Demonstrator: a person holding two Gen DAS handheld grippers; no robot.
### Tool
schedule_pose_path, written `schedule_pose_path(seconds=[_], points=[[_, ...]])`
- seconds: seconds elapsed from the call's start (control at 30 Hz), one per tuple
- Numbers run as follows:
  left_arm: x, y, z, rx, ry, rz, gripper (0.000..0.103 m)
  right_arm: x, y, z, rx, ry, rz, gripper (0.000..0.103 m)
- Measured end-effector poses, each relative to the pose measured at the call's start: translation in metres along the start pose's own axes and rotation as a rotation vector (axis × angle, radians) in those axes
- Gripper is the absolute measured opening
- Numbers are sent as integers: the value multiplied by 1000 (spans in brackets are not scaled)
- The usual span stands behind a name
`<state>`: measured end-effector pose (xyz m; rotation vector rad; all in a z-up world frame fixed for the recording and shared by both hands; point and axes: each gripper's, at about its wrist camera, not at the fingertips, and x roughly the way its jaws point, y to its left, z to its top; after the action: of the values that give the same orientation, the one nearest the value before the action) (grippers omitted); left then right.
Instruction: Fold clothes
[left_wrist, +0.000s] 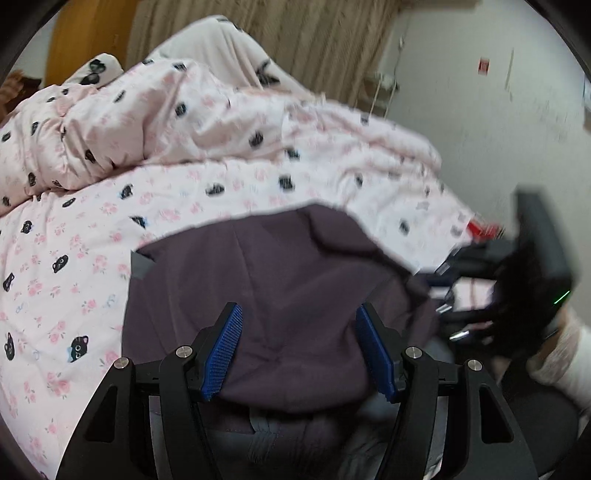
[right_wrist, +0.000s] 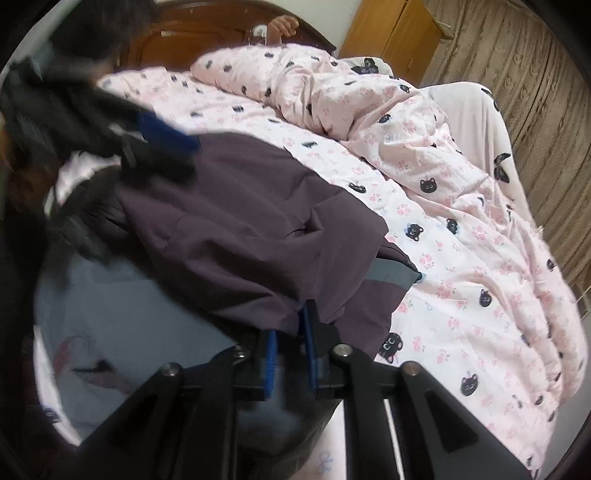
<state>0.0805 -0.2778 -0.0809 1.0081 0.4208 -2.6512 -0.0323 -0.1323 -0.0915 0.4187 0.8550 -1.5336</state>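
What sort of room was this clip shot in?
Most likely a bedroom: a bed with a wooden headboard, a pink cat-print quilt spread over it, curtains along the wall. The purple garment lies on the bed.

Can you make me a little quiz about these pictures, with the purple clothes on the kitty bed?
1. True or false: the left gripper has its two blue pads standing wide apart.
2. Pick one. What colour is the big garment lying on the bed? A: dark purple. B: bright yellow. C: green.
3. Fill the gap: the pink bedcover is printed with little flowers and black ___ faces.

Key: 1 true. 2 A. 3 cat.
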Motion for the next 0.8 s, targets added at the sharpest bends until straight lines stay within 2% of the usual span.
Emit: schedule_pose_path(seconds=[0.1, 0.23, 0.3, 0.4, 0.47, 0.57, 0.67, 0.8], points=[[9, 0, -5, 13, 31, 16, 59, -17, -8, 1, 50, -39, 83, 22], [13, 1, -8, 20, 46, 22, 59, -38, -26, 6, 171, -133, 210, 24], [15, -1, -9, 30, 50, 22, 59, -45, -36, 11, 239, -183, 274, 32], [18, -6, -11, 51, 55, 26, 59, -46, -38, 20, 285, -222, 281, 35], [19, -8, -11, 59, 59, 27, 59, -40, -34, 24, 281, -206, 283, 35], [19, -7, -12, 60, 64, 28, 59, -20, -20, 26, 238, -138, 275, 35], [21, -3, -16, 65, 82, 39, 59, 2, -10, 18, 184, -47, 239, 34], [28, -2, -21, 94, 106, 53, 59, 20, -13, 6, 190, 19, 234, 35]])
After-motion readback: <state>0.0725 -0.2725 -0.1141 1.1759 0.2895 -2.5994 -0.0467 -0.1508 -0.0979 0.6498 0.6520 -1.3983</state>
